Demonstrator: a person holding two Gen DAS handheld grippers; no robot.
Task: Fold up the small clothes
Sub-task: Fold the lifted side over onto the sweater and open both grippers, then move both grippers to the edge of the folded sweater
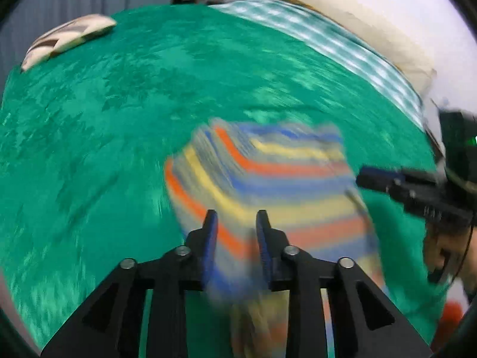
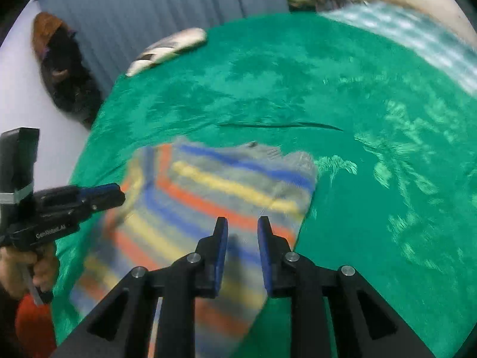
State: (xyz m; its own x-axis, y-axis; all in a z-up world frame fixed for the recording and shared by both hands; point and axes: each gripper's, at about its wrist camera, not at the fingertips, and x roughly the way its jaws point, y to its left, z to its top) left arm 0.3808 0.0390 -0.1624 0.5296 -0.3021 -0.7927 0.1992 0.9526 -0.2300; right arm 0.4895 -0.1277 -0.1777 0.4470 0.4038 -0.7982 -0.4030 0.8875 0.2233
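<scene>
A small knitted garment with orange, yellow, blue and grey stripes lies rumpled on the green blanket, blurred in both views. My left gripper is low over its near left part. Its jaws stand a little apart with striped cloth filling the gap; whether the pads press on it is unclear. From the right wrist view the left gripper sits at the garment's left edge. My right gripper is narrowly shut on cloth at the near right part. In the left wrist view the right gripper is at the garment's right edge.
A folded white and brown cloth lies at the far left corner of the bed. A checked teal sheet and a cream pillow run along the far right. A dark bag lies on the floor beside a blue curtain.
</scene>
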